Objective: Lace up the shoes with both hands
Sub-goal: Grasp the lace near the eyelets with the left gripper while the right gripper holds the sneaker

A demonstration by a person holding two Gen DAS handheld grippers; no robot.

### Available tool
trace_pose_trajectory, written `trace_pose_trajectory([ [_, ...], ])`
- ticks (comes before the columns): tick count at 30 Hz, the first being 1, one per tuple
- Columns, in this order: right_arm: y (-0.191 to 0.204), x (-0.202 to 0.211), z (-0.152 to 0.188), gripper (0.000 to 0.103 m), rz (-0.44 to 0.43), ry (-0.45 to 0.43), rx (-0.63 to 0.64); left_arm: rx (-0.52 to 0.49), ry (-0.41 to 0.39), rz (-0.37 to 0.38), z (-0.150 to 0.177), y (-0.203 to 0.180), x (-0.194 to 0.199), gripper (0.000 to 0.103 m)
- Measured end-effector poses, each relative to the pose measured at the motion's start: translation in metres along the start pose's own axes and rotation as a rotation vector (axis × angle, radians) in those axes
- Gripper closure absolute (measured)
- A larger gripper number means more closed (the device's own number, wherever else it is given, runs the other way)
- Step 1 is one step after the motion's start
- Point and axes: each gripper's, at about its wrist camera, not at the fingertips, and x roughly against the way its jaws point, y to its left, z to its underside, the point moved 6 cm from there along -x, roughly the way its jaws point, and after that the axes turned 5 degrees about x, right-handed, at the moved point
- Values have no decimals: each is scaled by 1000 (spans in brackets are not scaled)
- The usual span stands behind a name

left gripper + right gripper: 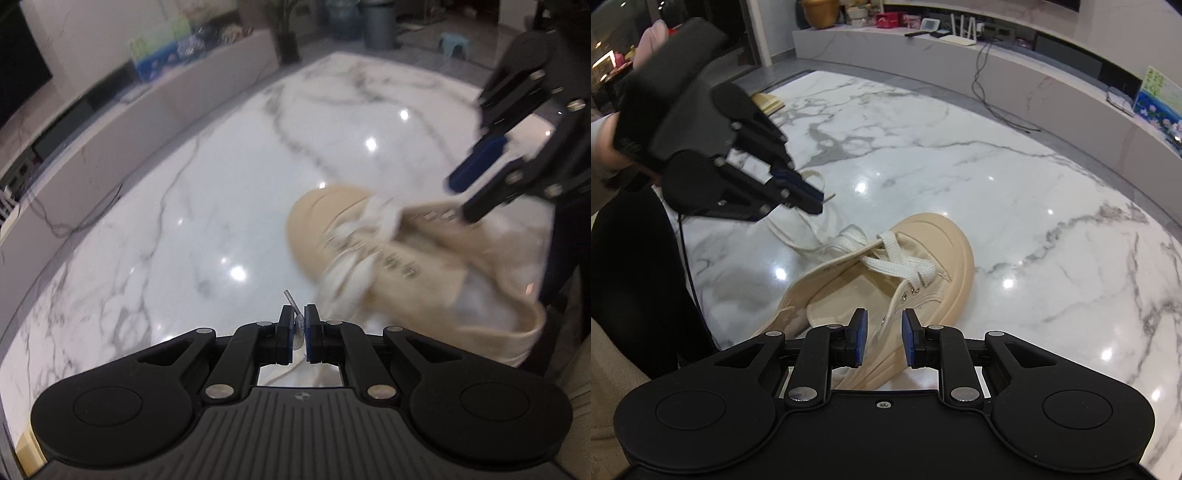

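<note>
We have a beige canvas shoe [886, 295] lying on the white marble table [1015, 206], toe pointing away from us, its white lace [897, 264] crossed only through the eyelets nearest the toe, so most of the lacing is not yet done. Our left gripper [299, 321] is clenched on the lace tip [291, 301], the stiff aglet poking out above its pads, held off to the shoe's left side. Our right gripper [880, 334] hovers over the tongue with its jaws parted and nothing between them. To do this step well, we judge we should steady the eyelet flap [905, 295] with the right gripper, line the aglet squarely with the next free eyelet, and keep the lace taut enough that the tip does not droop or twist.
</note>
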Motion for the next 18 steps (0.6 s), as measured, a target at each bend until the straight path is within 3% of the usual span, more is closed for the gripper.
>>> trace_pose_trajectory([
  [18, 3, 4, -1, 85, 13, -36, -45, -100, -57, 70, -15, -56, 7, 98],
])
